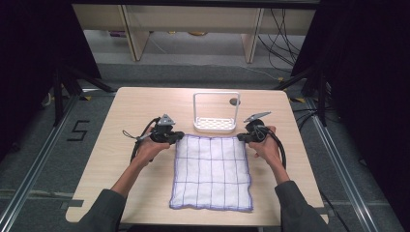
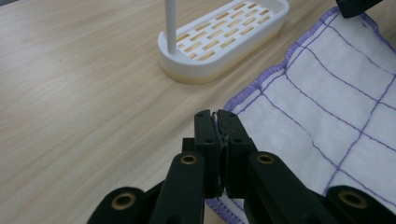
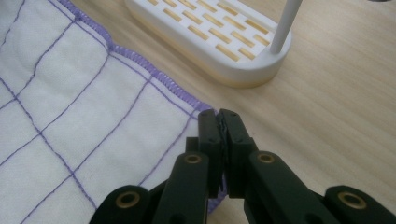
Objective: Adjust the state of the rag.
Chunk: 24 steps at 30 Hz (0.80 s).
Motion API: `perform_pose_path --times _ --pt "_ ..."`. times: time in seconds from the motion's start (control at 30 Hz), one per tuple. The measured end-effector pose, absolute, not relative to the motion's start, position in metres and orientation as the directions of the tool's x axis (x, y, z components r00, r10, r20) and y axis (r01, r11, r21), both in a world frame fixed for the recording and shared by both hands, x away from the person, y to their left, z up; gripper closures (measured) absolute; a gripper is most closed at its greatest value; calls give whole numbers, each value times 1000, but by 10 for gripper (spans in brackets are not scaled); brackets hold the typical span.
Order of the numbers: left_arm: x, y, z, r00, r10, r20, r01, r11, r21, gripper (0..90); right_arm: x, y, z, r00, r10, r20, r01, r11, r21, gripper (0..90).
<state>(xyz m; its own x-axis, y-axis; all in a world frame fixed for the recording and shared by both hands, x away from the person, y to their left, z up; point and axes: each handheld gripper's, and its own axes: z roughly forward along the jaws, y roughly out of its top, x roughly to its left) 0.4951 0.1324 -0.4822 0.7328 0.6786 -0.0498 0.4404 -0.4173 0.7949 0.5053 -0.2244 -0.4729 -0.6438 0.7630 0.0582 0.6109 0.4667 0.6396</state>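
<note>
Nearest the camera, the white checked cloth [image 1: 211, 172] lies flat on the tabletop [image 1: 121, 111], its far edge just short of the white rack [image 1: 215, 113]. Left claw [image 1: 177, 137] and right claw [image 1: 240, 137] each pinch a far corner, probably to lift or fold it evenly.

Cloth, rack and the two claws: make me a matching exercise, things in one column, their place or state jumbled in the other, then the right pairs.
Things:
1. cloth
2. rack
3. left claw
4. right claw

Places or states:
A. shut on the cloth's far right corner
B. lies flat on the table, white with purple lines
C. shut on the cloth's far left corner
D. stands just beyond the cloth's far edge, white with a tall handle

Pairs: 1-B, 2-D, 3-C, 4-A
</note>
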Motion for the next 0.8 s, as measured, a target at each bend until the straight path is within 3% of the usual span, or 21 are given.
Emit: perform_pose_path --times 0.47,0.8 --pt "493 135 -466 736 676 -25 411 -418 810 870 502 -225 -451 -658 752 50 589 472 657 884" --pt "459 139 -443 771 637 22 325 -423 846 870 469 -230 -426 -707 707 18 483 463 743 883"
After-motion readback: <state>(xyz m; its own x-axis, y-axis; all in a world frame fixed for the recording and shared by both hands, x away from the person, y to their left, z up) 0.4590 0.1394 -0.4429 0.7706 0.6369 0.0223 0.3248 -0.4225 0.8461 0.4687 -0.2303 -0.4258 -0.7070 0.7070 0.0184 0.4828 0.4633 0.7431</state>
